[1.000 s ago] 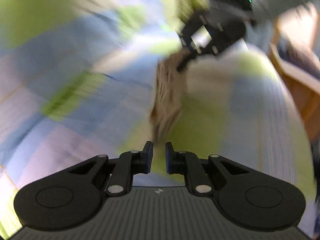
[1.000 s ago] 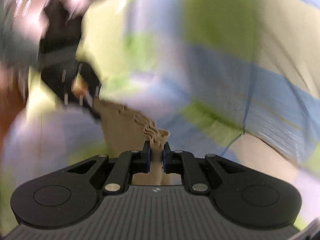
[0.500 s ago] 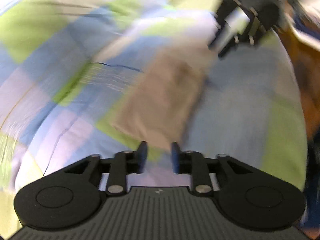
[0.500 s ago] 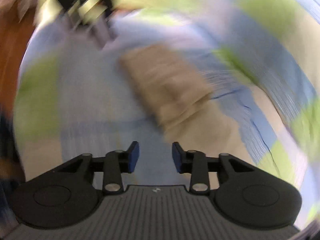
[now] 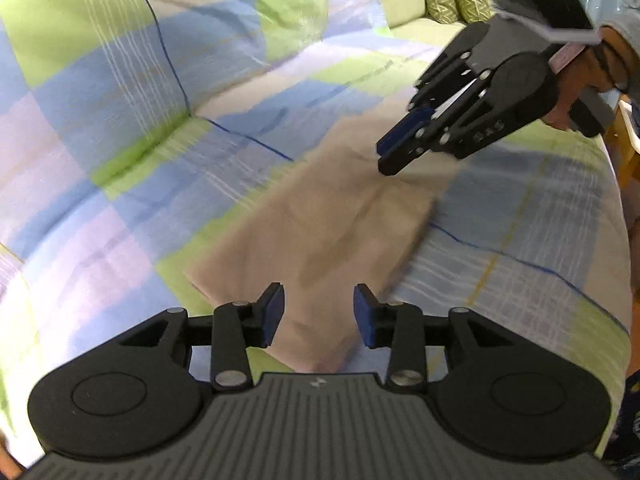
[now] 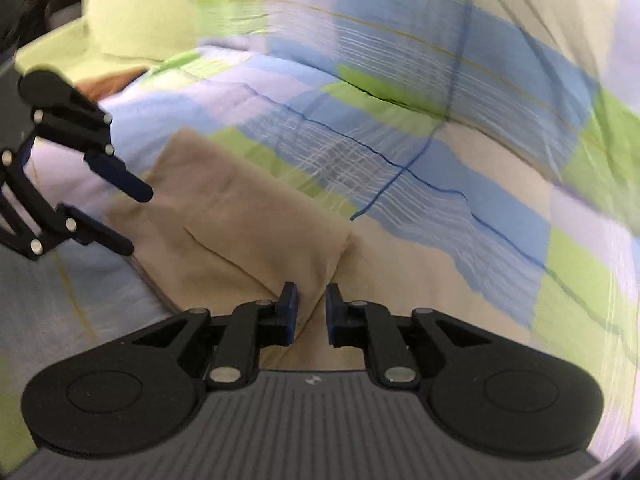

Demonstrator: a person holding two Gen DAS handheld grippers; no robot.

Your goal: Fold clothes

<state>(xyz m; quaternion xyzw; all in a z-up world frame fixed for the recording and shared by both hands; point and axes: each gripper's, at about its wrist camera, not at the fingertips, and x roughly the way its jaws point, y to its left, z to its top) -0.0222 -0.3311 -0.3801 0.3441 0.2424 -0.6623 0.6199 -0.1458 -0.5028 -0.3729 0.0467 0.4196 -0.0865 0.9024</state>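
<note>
Folded tan cloth (image 5: 320,232) lying flat on checked bedsheet (image 5: 120,128), left gripper (image 5: 319,312) fingers wide apart above it, right gripper (image 6: 307,312) fingers slightly apart, holding nothing.

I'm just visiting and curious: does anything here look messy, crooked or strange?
Nothing stands out. The tan folded garment lies flat on the checked bedspread, with only a soft crease across it. The left gripper and right gripper are both open above it, holding nothing.
</note>
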